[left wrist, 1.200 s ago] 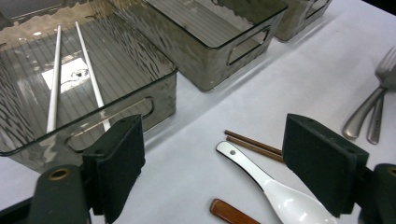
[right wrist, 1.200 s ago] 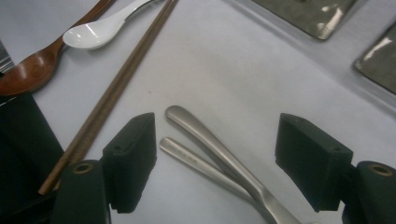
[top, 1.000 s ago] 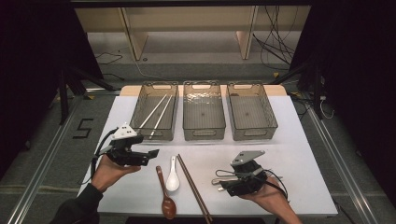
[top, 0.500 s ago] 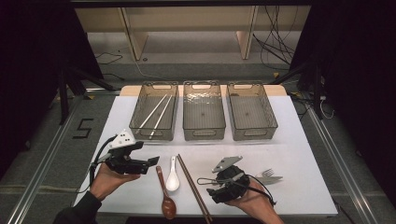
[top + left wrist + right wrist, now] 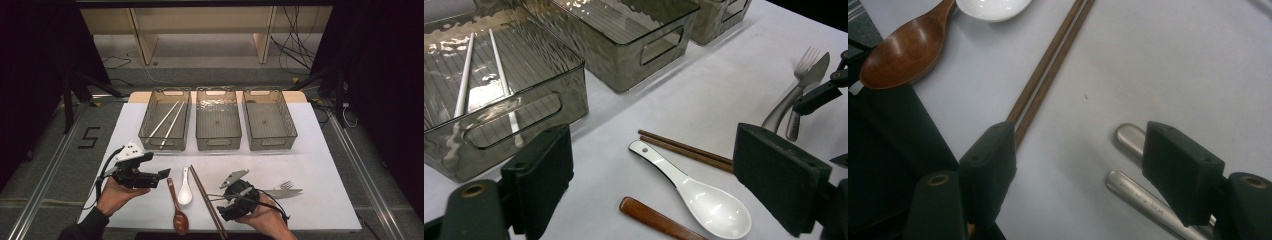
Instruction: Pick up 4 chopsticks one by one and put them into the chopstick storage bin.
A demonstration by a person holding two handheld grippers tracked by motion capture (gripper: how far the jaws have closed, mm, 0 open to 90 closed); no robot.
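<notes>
White table (image 5: 320, 165), three clear bins in a row at the far side. Left bin (image 5: 165, 119) holds a pair of white chopsticks (image 5: 167, 120); middle bin (image 5: 218, 118) and right bin (image 5: 269, 118) show nothing inside.

Near edge, left to right: wooden spoon (image 5: 177, 207), white ceramic spoon (image 5: 185, 187) just beside it, brown chopsticks (image 5: 206, 200) lying parallel, then a metal fork (image 5: 285, 185) and knife (image 5: 287, 193) side by side.

Left gripper (image 5: 162, 174): jaws spread wide, nothing between them, held above the table beside the wooden spoon's handle.

Right gripper (image 5: 212, 199): jaws apart, empty, low over the table; in the right gripper view one jaw overlaps the brown chopsticks' near end, the other the metal handles (image 5: 1133, 192); contact unclear
</notes>
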